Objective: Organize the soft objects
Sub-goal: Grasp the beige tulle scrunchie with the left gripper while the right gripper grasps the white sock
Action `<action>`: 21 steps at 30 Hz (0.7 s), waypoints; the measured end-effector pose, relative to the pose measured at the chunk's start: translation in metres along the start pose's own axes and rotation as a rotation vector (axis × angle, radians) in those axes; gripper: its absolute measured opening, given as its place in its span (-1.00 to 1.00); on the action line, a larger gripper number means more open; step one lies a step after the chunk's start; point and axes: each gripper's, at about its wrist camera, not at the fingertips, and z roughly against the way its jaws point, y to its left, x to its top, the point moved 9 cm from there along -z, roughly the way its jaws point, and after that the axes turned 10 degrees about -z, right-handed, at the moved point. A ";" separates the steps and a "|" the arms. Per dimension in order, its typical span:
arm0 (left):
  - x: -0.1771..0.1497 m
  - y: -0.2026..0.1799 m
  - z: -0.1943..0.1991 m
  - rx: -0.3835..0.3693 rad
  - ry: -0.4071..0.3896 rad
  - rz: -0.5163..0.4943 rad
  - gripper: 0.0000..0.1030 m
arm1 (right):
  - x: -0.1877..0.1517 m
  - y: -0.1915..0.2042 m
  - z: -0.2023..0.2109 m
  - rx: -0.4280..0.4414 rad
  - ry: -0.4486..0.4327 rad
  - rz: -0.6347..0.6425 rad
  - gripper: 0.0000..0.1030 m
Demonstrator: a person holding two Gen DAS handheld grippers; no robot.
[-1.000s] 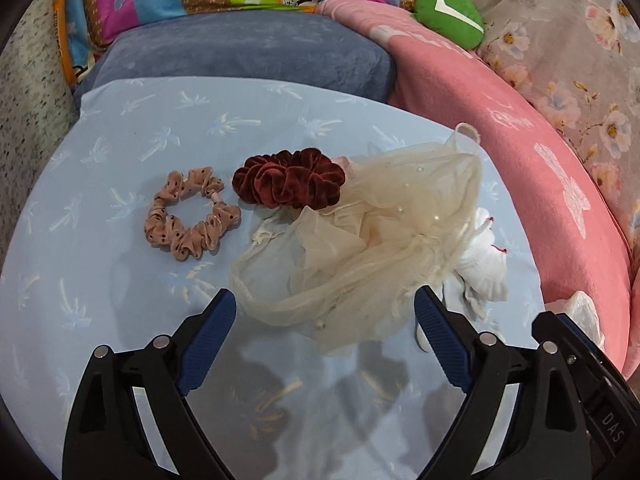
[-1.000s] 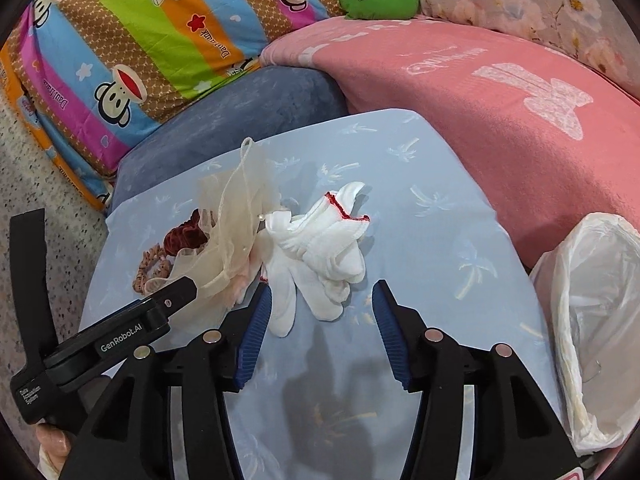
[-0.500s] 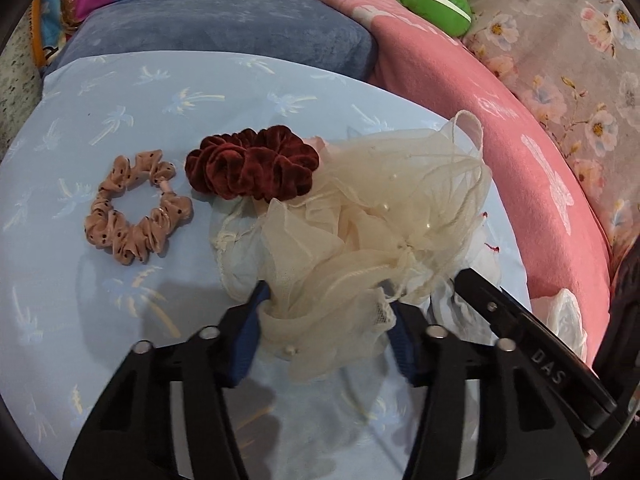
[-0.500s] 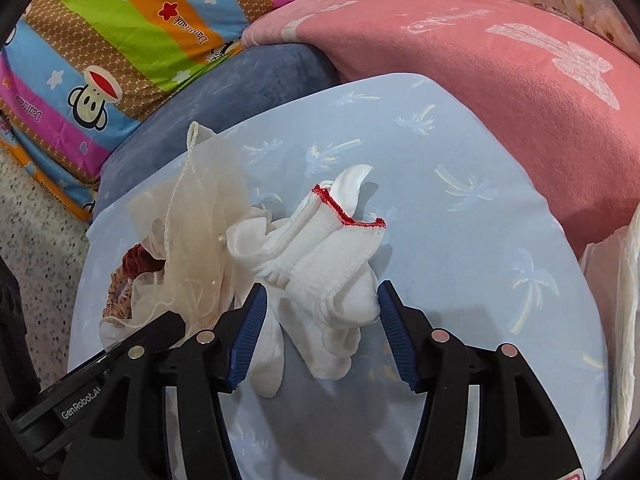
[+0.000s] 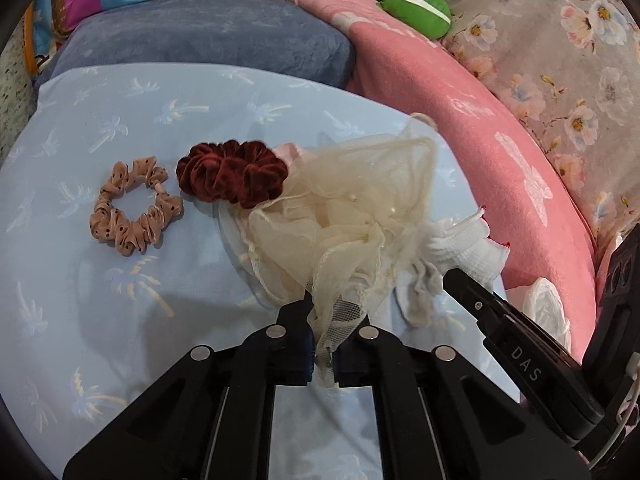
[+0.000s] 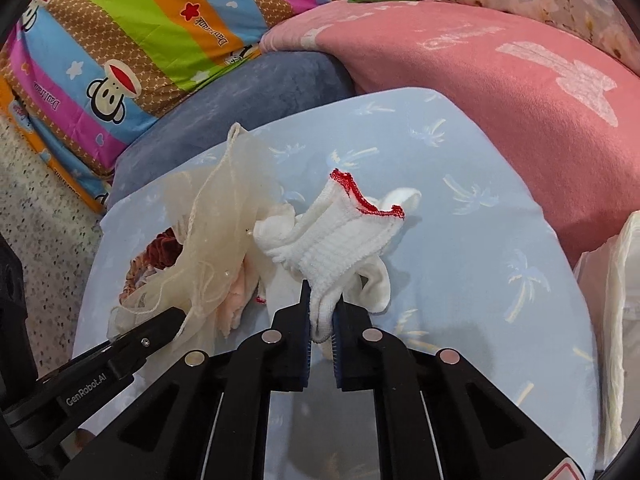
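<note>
My left gripper (image 5: 323, 320) is shut on the near edge of a cream tulle scrunchie (image 5: 352, 216) that lies bunched on a light blue cushion (image 5: 120, 288). Left of it rest a dark red velvet scrunchie (image 5: 232, 176) and a tan dotted scrunchie (image 5: 134, 212). My right gripper (image 6: 322, 320) is shut on a white knit glove with a red-stitched cuff (image 6: 340, 236), lifted a little off the cushion (image 6: 480, 280). The tulle scrunchie (image 6: 216, 240) sits just left of the glove, and the left gripper's finger (image 6: 148, 340) reaches into that view. The glove (image 5: 468, 248) shows beside the tulle.
A pink blanket (image 5: 500, 140) rises along the right side, a grey-blue pillow (image 5: 208, 44) lies behind the cushion, and a striped cartoon cover (image 6: 120, 40) stands beyond it. A green plush (image 5: 416, 8) sits far back. A white plastic bag (image 6: 616, 320) is at the right edge.
Both grippers closed from open: the left onto the tulle scrunchie, the right onto the white glove. Both moved in closer to the pile.
</note>
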 end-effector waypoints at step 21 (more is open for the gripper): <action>0.026 -0.136 0.088 -0.095 -0.182 -0.252 -0.89 | 0.039 -0.047 0.188 0.053 -0.269 -0.066 -0.85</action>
